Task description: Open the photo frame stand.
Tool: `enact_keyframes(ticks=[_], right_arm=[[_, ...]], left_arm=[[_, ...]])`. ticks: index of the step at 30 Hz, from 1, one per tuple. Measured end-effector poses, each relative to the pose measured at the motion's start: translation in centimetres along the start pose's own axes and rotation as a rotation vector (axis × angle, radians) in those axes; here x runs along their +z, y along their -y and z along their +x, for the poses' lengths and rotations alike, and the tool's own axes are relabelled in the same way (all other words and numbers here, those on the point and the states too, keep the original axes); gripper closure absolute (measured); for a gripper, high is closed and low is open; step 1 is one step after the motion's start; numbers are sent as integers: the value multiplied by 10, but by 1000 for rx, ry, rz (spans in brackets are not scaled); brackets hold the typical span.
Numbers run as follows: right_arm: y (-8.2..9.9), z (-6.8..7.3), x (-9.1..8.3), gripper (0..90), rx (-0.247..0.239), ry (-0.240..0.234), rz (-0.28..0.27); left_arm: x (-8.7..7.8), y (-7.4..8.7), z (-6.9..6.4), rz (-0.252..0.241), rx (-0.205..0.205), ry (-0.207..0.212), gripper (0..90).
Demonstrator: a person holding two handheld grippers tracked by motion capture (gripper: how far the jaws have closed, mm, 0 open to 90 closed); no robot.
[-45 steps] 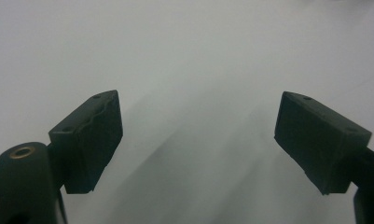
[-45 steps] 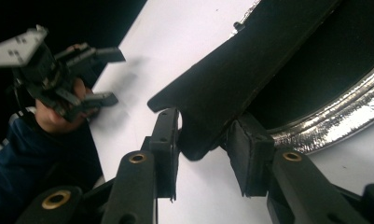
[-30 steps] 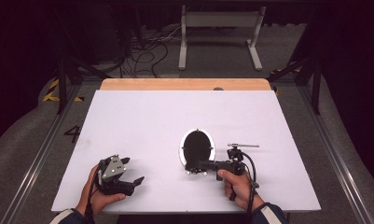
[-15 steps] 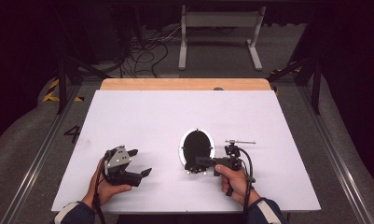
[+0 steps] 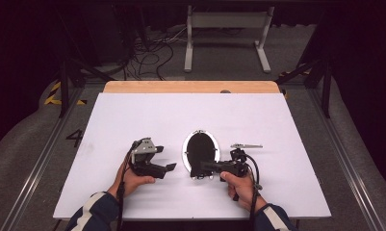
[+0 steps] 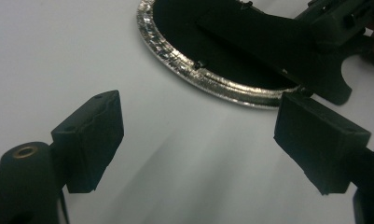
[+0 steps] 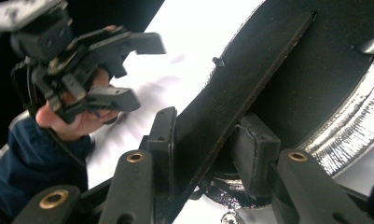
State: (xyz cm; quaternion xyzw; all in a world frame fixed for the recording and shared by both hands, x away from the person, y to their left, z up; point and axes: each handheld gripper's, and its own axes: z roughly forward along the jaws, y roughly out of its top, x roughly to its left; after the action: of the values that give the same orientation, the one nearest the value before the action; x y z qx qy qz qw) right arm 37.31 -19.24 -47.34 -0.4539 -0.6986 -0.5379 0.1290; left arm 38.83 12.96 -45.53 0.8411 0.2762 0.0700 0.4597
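An oval picture frame (image 5: 200, 150) with a silver rim (image 6: 208, 79) lies face down on the white table (image 5: 133, 115), black backing up. Its black stand flap (image 7: 250, 70) is raised off the backing. My right gripper (image 5: 201, 168) reaches in from the frame's near right; its jaws have just been closing and the pads (image 7: 255, 144) press on the flap. My left gripper (image 5: 170, 168) hovers just left of the frame, jaws wide open with nothing between them, its pads (image 6: 93, 140) pointing at the rim.
A small silver metal piece (image 5: 246, 145) lies on the table right of the frame. A wooden board edge (image 5: 190, 86) runs along the table's far side. Cables and a white stand (image 5: 224, 33) are on the floor beyond.
My left hand and its gripper have moved right, toward the frame. The right hand has stayed at the frame's near side.
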Motion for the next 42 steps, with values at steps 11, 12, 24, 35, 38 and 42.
enact_keyframes(ticks=[11,12,24,35,38,42], right_arm=[[1,6,-2,643,-133,5,-7],[1,7,-3,646,-150,3,-8],[2,9,-7,667,-226,-21,4],[3,11,-10,707,-245,-25,9],[4,14,-10,722,-255,-16,6],[5,15,-11,741,-260,-2,10]], left_arm=[[26,-9,5,11,-79,88,169],[28,-10,5,10,-81,98,172],[41,-18,1,8,-123,199,204],[30,-21,-1,-28,-117,212,291],[27,-22,-2,-43,-106,191,341],[22,-22,-3,-81,-94,191,448]])
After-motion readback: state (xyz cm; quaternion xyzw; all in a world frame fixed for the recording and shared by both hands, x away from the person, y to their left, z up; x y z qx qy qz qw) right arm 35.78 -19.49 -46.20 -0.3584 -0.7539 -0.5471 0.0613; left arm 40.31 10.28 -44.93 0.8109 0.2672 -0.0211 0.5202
